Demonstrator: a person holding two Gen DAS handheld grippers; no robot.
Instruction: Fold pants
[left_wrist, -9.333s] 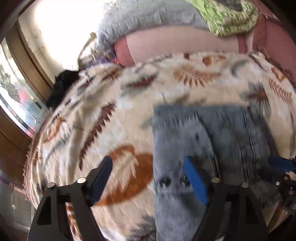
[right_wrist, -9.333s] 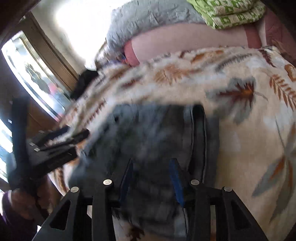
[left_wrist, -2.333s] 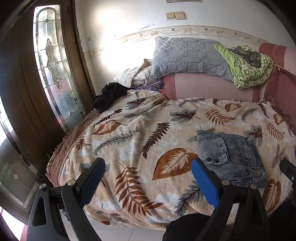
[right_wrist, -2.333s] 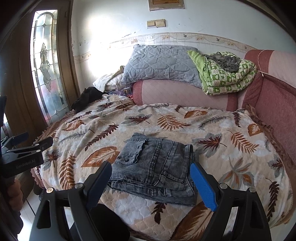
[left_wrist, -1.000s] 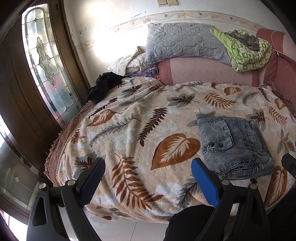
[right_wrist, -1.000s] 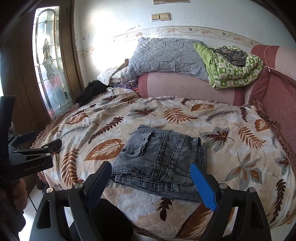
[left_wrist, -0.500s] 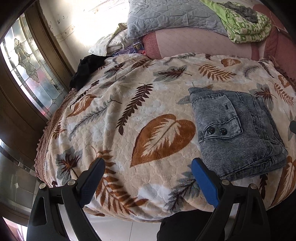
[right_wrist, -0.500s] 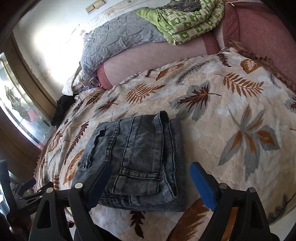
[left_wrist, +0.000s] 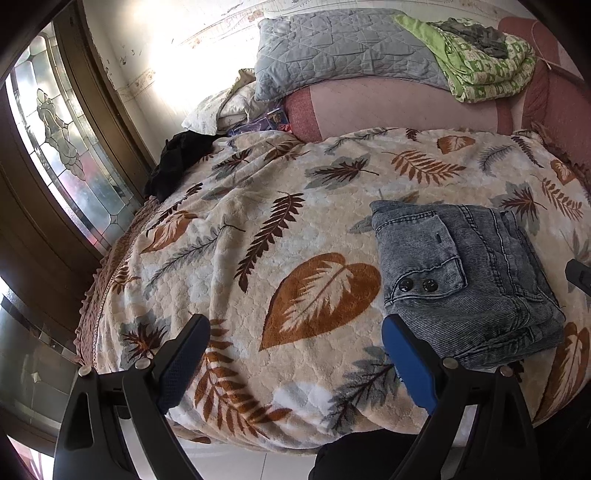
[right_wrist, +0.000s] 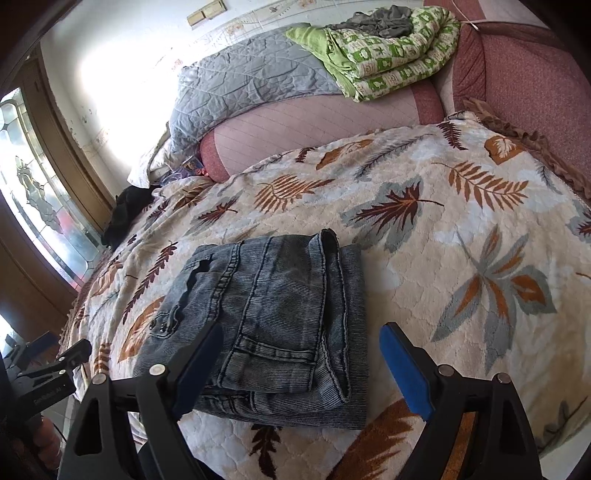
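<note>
Lying folded into a compact grey-blue denim bundle: pants (right_wrist: 273, 314), sitting on the leaf-print blanket (right_wrist: 424, 258) near the bed's front edge. Showing a flap pocket with two dark buttons (left_wrist: 417, 285) on top in the left wrist view; showing stitched seams and a raised cuff edge in the right wrist view. Resting flat, several layers stacking at the near edge.

Hovering above the blanket left of the pants: left gripper (left_wrist: 295, 354), jaws standing wide apart, nothing between them, blue pad on the right finger (left_wrist: 406, 363) sitting just beside the bundle's near-left corner in the picture, contact not clear. Pointing down at a brown heart-shaped leaf print (left_wrist: 317, 295).

Hovering over the near edge of the pants: right gripper (right_wrist: 299, 365), jaws spreading wide, not clamping anything, dark left finger (right_wrist: 195, 369) overlapping the bundle's near-left corner in the picture, blue right pad over bare blanket to the right of the bundle. Touching or not, cannot tell.

Lying at the bed's far side: grey quilted pillow (right_wrist: 243, 85), green patterned quilt (right_wrist: 391, 48), pink headboard cushion (right_wrist: 317, 125). Sitting at the far-left corner: black garment (left_wrist: 177, 162). Standing at left: stained-glass door (left_wrist: 59, 147).
</note>
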